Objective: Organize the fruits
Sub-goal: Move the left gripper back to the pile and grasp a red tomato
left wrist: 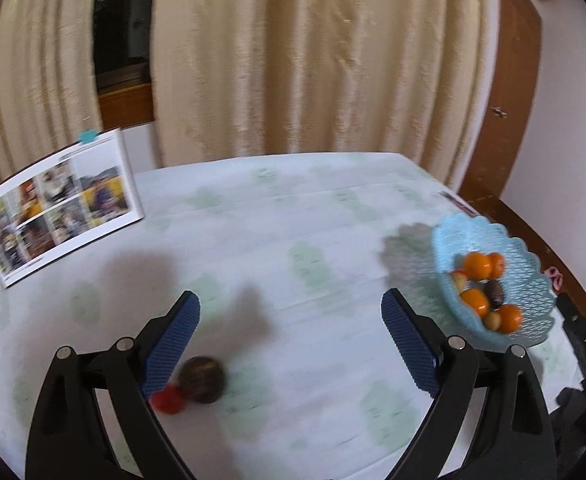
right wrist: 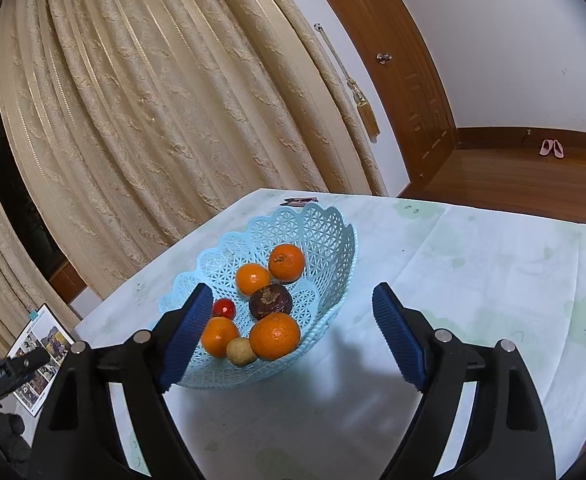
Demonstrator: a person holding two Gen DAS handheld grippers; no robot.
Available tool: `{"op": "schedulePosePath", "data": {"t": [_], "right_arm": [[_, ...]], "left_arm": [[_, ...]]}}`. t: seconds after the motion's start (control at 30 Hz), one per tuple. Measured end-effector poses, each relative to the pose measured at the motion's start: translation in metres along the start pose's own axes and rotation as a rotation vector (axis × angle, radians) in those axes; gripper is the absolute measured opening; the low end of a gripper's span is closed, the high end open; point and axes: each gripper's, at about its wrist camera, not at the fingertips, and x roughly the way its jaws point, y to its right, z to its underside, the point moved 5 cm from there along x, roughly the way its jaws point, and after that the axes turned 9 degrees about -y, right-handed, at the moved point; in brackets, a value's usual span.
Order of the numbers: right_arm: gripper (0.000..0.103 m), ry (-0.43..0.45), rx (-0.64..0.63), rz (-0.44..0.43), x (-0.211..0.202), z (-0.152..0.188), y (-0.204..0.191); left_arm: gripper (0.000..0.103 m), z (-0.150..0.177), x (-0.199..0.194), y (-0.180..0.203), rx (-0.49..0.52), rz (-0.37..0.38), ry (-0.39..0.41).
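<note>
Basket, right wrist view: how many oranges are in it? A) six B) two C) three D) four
D: four oranges lie in the blue basket, along with a dark round fruit, a small red one and a small tan one.

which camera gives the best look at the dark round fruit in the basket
The right wrist view: the dark fruit sits sharp and central in the basket. The left wrist view shows it small, blurred, at the edge.
</note>
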Motion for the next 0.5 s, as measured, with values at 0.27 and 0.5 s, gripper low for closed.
{"op": "schedulePosePath", "data": {"t": [0.27,0.5], "right_arm": [[0.083,-0.013,0.009,-0.011,0.002,0.001,0.000],[0.084,-0.033,0.029,-0.020,0.005,0.003,0.004]], "left_arm": [[0.092,0.027,0.003,-0.053,-0.085,-0.077,-0.046],[0.092,0.047,0.008,-0.080,-0.123,-0.111,-0.078]]}}
